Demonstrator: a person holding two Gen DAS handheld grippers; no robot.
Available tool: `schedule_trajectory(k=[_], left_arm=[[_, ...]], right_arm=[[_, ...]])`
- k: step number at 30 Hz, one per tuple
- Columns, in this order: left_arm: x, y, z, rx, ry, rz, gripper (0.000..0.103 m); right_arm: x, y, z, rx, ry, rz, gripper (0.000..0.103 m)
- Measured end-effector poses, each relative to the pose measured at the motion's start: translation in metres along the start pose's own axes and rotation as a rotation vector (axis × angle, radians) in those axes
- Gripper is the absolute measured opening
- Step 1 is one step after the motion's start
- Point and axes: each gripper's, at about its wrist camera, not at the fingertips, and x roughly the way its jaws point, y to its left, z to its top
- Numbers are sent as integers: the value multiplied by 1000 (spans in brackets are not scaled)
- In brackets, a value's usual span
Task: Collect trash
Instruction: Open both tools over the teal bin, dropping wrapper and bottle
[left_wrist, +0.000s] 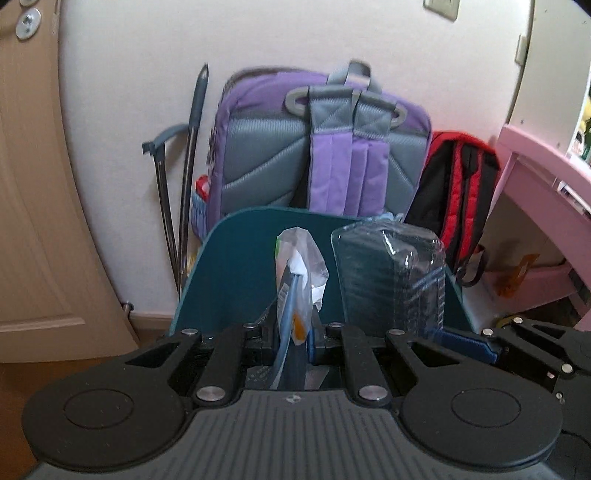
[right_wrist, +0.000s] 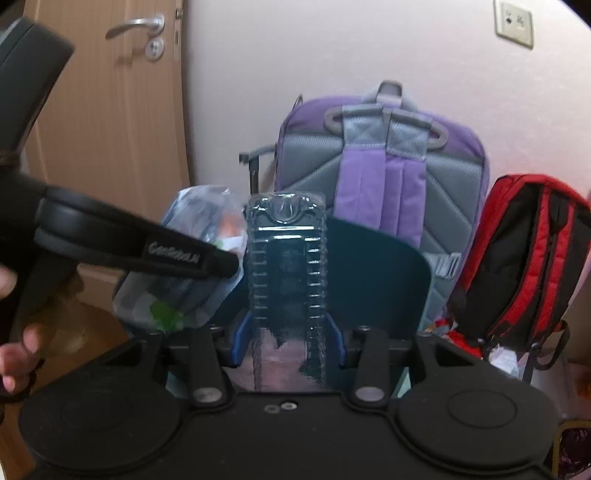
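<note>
Left gripper (left_wrist: 291, 332): clamped on a crinkled wrapper (left_wrist: 301, 266).
Right gripper (right_wrist: 288, 343): clamped on a clear bottle (right_wrist: 286, 266).
Right view only: door handle (right_wrist: 136, 24).

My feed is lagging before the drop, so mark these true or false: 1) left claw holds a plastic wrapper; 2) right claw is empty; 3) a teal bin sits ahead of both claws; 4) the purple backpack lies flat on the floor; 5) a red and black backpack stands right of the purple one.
1) True: the left claw is shut on the plastic wrapper.
2) False: the right claw grips a clear plastic bottle.
3) True: the teal bin is just ahead.
4) False: the purple backpack stands upright by the wall.
5) True: red and black backpack.
</note>
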Motion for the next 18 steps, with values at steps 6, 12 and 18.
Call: schedule_trajectory(k=[6, 12, 18], left_arm=[[23, 2, -6, 5, 60, 14, 13], [30, 0, -11, 24, 80, 30, 30], [22, -3, -13, 39, 52, 31, 60]], right_arm=[[11, 1, -5, -17, 43, 7, 44], [14, 1, -9, -17, 61, 6, 45], [10, 0, -8, -29, 54, -16, 49]])
